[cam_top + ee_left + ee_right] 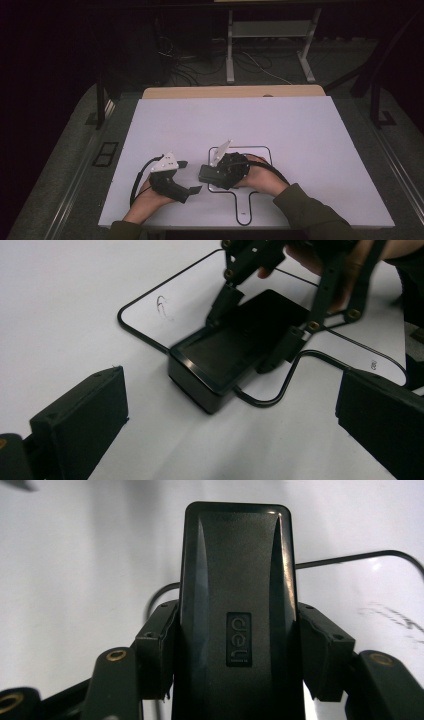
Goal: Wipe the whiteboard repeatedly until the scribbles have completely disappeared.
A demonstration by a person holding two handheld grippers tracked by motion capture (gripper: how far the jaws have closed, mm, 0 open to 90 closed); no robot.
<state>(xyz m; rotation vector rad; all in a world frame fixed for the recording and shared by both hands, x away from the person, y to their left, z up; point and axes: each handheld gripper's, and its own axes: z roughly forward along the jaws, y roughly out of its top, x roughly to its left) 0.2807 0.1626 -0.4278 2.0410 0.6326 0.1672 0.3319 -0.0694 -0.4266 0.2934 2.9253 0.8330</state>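
Observation:
A black oblong box (209, 174) with a "deli" logo on its top (237, 580) lies low on the white board, across the left edge of a black outline drawn there (250, 200). My right gripper (214, 175) is shut on it, and the fingers (157, 650) press on both long sides. The left gripper view shows the box (220, 357) partly over the outline's line (140, 330), with the right gripper (250, 332) clamped around it. My left gripper (190, 176) is open just left of the box, empty, its jaws spread wide (230, 440) and facing the box's near end.
The white board (300, 150) covers the table and has bare surface to the right and at the back. A wooden strip (235, 92) runs along its far edge. On the dark floor beyond are a desk frame (270, 30) and cables.

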